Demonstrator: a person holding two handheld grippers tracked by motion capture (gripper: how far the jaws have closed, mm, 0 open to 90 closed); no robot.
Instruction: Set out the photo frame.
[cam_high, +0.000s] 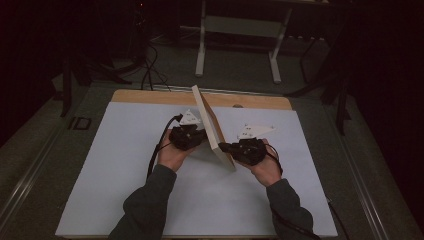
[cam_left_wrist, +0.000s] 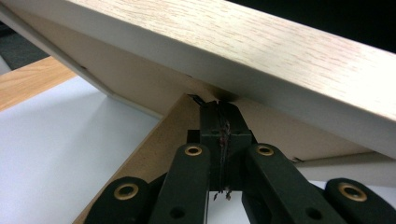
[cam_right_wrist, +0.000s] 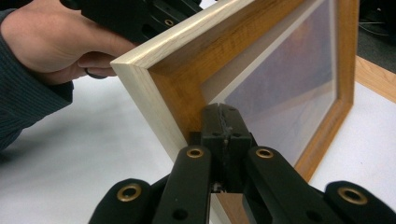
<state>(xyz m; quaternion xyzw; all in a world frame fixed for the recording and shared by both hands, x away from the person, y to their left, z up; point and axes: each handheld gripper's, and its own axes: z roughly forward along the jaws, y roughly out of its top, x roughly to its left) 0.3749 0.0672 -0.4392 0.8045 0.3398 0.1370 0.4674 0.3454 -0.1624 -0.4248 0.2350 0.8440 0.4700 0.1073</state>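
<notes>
On the white surface a picture frame stands on edge, tilted, long axis running from eleven to five o'clock. Left tongs, at its nine, and right tongs, at its four, are both closed, tips against it.

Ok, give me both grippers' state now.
Left gripper: shut, tips against the back of the picture frame.
Right gripper: shut, tips against its front.

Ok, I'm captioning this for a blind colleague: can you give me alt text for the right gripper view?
A black two-jaw gripper, jaws shut, presses against the front of a light wooden picture frame standing tilted on a white table surface. Behind the frame's corner, a person's hand holds another black gripper.
</notes>
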